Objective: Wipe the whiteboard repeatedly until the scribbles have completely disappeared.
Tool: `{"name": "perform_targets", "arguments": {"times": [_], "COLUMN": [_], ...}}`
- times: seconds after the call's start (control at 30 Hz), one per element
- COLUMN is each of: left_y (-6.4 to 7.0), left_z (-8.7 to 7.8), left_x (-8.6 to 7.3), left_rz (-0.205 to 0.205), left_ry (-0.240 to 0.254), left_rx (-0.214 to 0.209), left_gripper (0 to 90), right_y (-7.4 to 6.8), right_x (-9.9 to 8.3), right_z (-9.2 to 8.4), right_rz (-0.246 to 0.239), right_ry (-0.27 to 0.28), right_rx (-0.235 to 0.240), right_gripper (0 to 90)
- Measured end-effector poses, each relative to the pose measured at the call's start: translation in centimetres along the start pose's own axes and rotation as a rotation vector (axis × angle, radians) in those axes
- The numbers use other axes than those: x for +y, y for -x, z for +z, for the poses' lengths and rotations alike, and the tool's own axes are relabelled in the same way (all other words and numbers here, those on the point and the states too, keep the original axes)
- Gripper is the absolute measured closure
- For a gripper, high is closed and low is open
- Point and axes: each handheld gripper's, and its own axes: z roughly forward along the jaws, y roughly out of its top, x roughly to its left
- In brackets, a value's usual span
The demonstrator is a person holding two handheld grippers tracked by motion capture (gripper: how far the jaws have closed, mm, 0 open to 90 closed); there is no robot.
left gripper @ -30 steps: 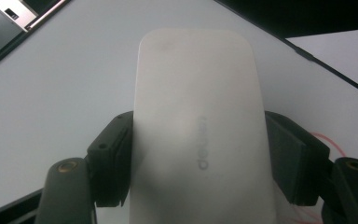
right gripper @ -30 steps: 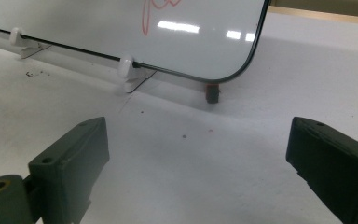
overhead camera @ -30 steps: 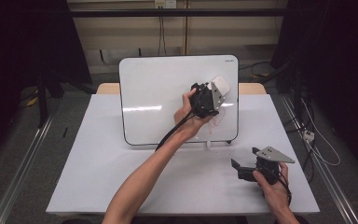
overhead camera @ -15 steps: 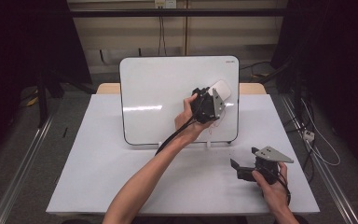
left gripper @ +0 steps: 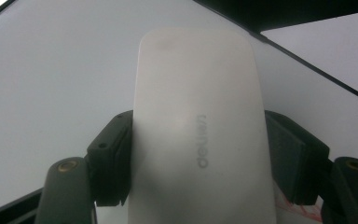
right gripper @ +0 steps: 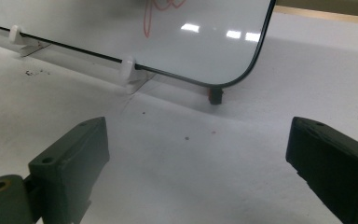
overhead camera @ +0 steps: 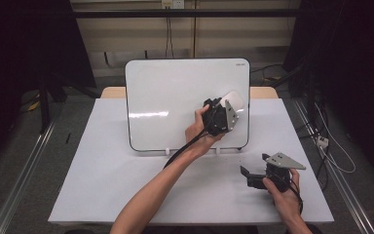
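Note:
A white whiteboard (overhead camera: 175, 97) stands upright at the table's far middle. My left gripper (overhead camera: 230, 106) is shut on a white board eraser (overhead camera: 235, 100), held against the board's right part. In the left gripper view the eraser (left gripper: 198, 93) sits between both black jaws of my left gripper (left gripper: 198, 161), with the board's surface (left gripper: 51, 84) close behind it. At the front right of the table my right gripper (overhead camera: 249, 176) rests low and open. The right gripper view has my right gripper (right gripper: 196, 158) with nothing between its jaws, facing the board's lower right corner (right gripper: 242, 56). Red pen marks (right gripper: 161, 9) show on the board.
The white table top (overhead camera: 92, 175) is bare at the left and front. White clip feet (right gripper: 129, 70) hold up the board's bottom edge. Dark curtains and floor cables (overhead camera: 331, 146) flank the table.
My left gripper has slid the eraser a little down and to the right along the board. The right gripper has stayed put.

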Motion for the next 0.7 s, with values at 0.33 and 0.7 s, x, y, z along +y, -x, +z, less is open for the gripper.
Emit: {"name": "perform_targets", "arguments": {"times": [0.33, 0.7], "left_y": [0.9, 2.9], "left_z": [0.0, -0.5], "left_x": [-0.3, -1.1], "left_rz": [0.017, 0.046], "left_ry": [0.003, 0.008], "left_rx": [-0.029, -0.056], "left_gripper": [31.0, 31.0], "right_y": [0.0, -0.1], "right_x": [0.0, 0.0], "right_z": [-0.1, -0.1], "right_rz": [0.001, 0.003], "right_ry": [0.003, 0.002], "right_rx": [0.0, 0.002], "right_gripper": [5.9, 6.0]}}
